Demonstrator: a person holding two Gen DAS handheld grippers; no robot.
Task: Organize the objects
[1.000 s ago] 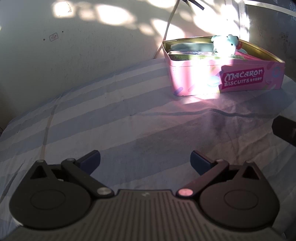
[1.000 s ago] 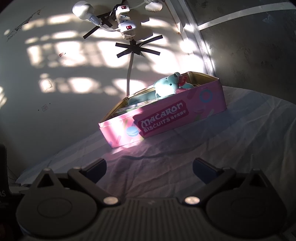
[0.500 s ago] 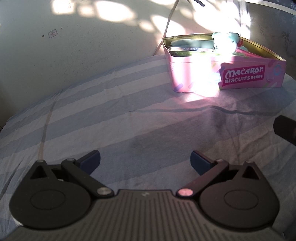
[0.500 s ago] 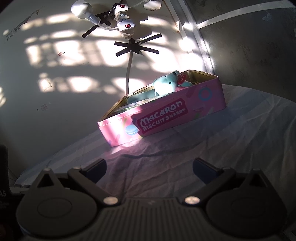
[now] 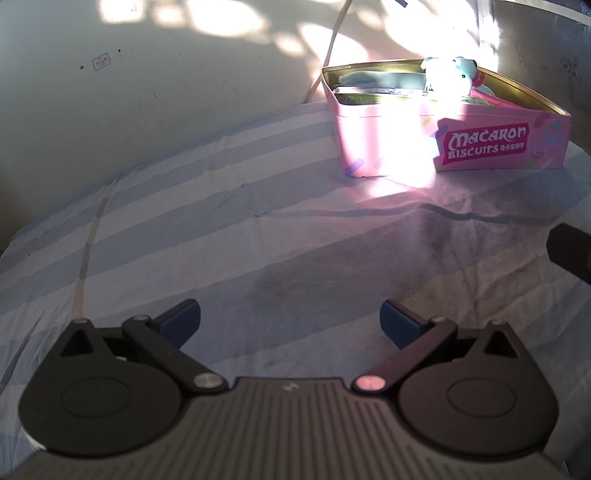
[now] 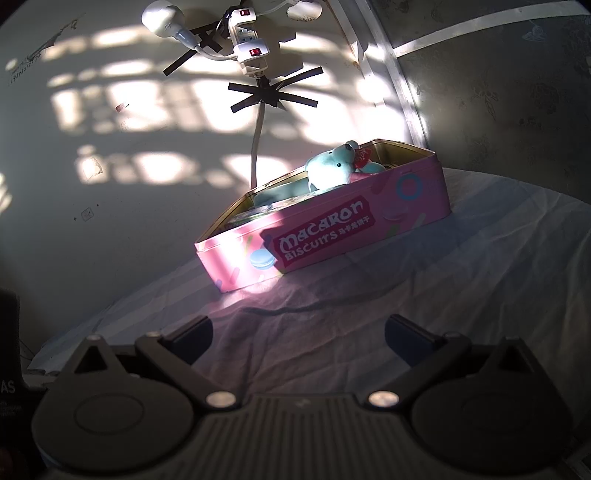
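1. Both tongs are spread wide with nothing between their fingers: the left gripper hangs over the striped sheet, and the right gripper hangs over the same cloth farther right.
2. Far from the left gripper and off to its right sits the pink biscuit tin, lid off, well apart from the fingertips. In the right wrist view the tin lies far ahead, roughly centred and running up to the right.
3. A pale blue plush bear sits inside the tin, its head poking above the rim; from the right it leans on the near wall of the tin. Flat packets lie in the left part of the tin, beside the bear.
4. The sheet is wrinkled, with pale blue and white stripes, and a crease runs across it just near of the tin.
5. Behind the tin stands a white wall dappled with sunlight. A power strip is taped high on it, its cord dropping behind the tin. A bulb sticks out to the left of the strip.
6. A dark block enters at the right edge of the left wrist view; I cannot tell what it is.
7. Open cloth lies between both grippers and the tin, and to the left of the tin as far as the wall.
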